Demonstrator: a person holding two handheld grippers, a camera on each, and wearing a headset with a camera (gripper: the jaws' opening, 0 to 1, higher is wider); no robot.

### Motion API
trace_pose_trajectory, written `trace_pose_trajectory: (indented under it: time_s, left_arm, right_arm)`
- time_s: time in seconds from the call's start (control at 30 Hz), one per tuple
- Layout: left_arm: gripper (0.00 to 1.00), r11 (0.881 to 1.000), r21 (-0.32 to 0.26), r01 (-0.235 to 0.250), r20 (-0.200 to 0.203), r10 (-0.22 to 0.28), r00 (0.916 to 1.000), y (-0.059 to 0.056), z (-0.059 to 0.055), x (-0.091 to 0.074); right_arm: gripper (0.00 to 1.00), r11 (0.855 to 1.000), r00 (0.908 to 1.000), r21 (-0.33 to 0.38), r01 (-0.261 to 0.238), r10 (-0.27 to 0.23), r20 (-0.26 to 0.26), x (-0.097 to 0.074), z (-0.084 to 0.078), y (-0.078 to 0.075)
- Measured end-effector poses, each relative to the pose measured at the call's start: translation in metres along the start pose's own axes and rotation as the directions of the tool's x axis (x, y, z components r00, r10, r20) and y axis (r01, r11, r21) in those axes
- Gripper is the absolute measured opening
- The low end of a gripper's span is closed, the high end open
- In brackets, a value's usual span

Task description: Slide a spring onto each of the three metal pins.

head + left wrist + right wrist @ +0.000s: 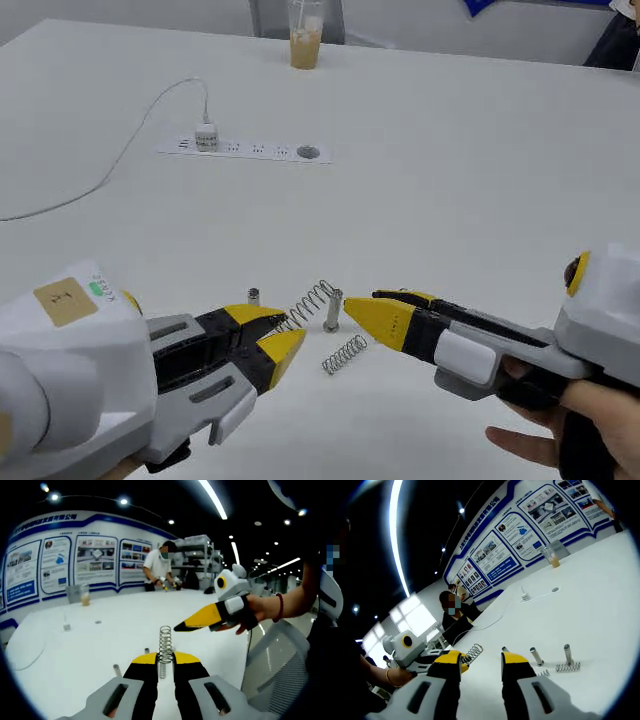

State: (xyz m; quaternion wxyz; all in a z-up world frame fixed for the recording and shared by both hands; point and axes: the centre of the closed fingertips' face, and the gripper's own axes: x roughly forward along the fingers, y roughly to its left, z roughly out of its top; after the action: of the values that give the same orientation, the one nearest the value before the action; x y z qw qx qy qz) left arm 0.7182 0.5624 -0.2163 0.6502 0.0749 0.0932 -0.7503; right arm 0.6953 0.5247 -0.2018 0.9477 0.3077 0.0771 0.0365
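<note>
Tally from my station.

Springs: I count two, a gripped spring (308,304) in the left tool (285,332) and a loose spring (345,354) on the desk (450,150).

Metal pins: three, counted in the right gripper view: near pin (505,650), middle pin (535,656), far pin (567,654).

Tools: two, counting the right tool (362,305).

Desk: one.

Power strip (245,149): one, with one charger (206,136) plugged in.

Cup (305,35): one.

Person (159,570) in the background of the left gripper view: one.

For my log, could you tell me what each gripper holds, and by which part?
The left gripper pinches a spring by one end; the right gripper holds nothing.
</note>
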Motion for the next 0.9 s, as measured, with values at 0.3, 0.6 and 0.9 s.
trace_pose_trajectory:
  time_s: [0.3, 0.6, 0.9]
  left_arm:
    - [0.10, 0.999, 0.005, 0.036, 0.062, -0.036, 0.9974, -0.008, 0.007, -0.001]
    - [0.10, 0.999, 0.013, 0.051, 0.099, -0.052, 0.9937, -0.014, 0.013, -0.002]
    - [0.10, 0.999, 0.022, 0.044, 0.093, -0.046, 0.9946, -0.012, 0.011, -0.001]
  right_arm:
    - [0.26, 0.995, 0.9978, 0.075, -0.061, 0.059, 0.031, 0.008, 0.002, 0.010]
    - [0.16, 0.985, 0.9925, 0.127, -0.120, 0.117, 0.035, 0.013, 0.004, 0.021]
    - [0.12, 0.981, 0.9899, 0.135, -0.141, 0.139, 0.026, 0.015, 0.004, 0.024]
